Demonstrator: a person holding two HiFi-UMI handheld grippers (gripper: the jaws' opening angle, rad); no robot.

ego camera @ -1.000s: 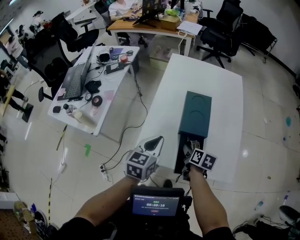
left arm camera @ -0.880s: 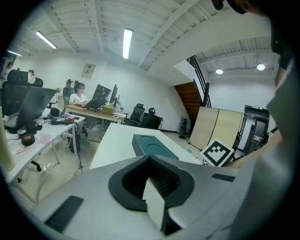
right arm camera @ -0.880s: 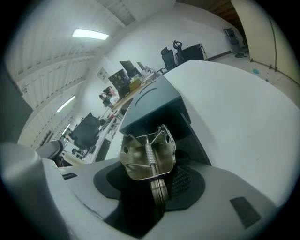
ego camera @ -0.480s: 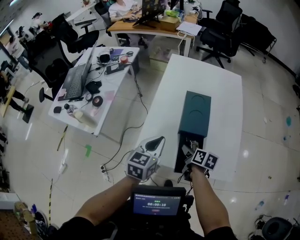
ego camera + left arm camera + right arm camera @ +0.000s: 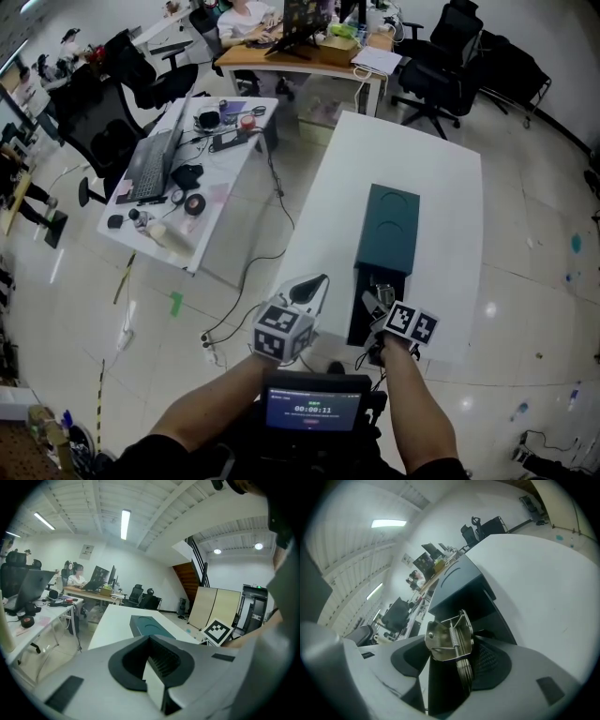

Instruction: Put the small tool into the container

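A long dark teal container point(image 5: 389, 230) lies on the white table point(image 5: 441, 178), its near end open and dark inside point(image 5: 361, 314). My right gripper point(image 5: 377, 300) hangs over that open end. Its jaws are opening. The small metal tool point(image 5: 449, 639), a sprung steel clip with a round disc below, still sits between them. It leans on the right pad point(image 5: 490, 660), and a dark gap shows on its left side. The container point(image 5: 457, 583) stretches away behind it. My left gripper point(image 5: 317, 281) is held off the table's left edge, fingertips together and nothing in them point(image 5: 150, 639).
A person's forearms and a chest-mounted screen point(image 5: 313, 409) fill the bottom of the head view. A cluttered desk point(image 5: 178, 178) with a laptop stands to the left, and cables point(image 5: 246, 281) trail over the tiled floor. Office chairs point(image 5: 450, 56) stand beyond the table.
My right gripper with its marker cube has drifted slightly to the right and towards me over the container's open end. The left gripper has stayed put.
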